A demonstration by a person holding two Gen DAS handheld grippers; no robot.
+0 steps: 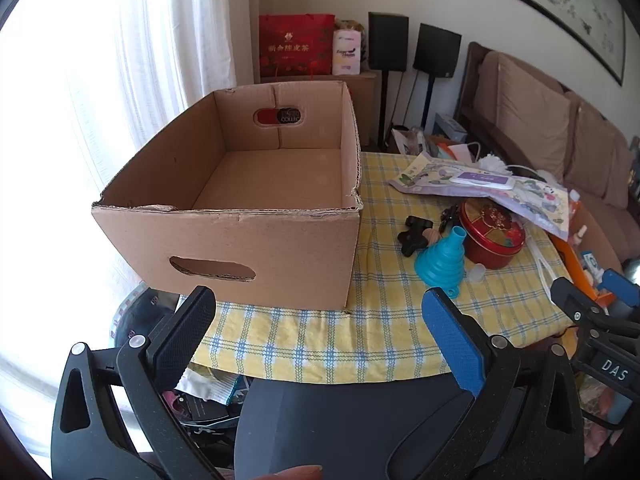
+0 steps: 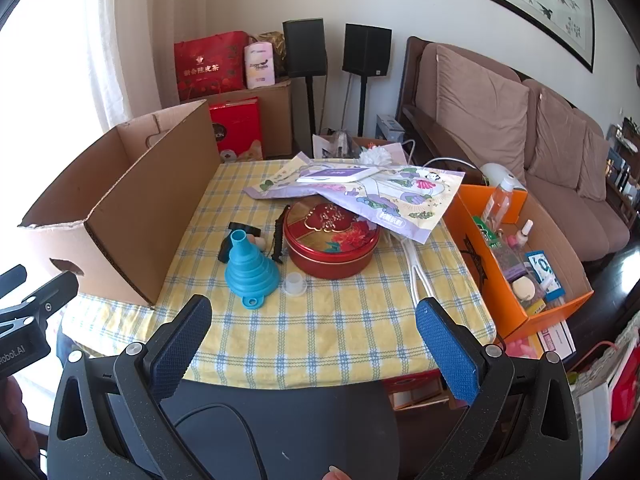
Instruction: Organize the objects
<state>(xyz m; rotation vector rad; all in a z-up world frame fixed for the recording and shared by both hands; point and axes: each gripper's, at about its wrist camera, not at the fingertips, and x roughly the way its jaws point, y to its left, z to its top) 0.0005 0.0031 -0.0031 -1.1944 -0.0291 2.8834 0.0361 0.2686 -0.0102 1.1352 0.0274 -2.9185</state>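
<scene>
left tongs: fully released, empty, above desk edge near box | right tongs: fully released, empty, short of funnel

- The left tongs are held with the jaws spread wide; nothing is gripped between the pads.
- The left tongs are tilted downward, one pad black, the other blue.
- The right tongs are likewise held wide apart, with nothing between the pads.
- The right tongs are angled downward to much the same degree.
- A fingertip is seen at the bottom edge of the left wrist view, and another at the bottom of the right wrist view.
</scene>
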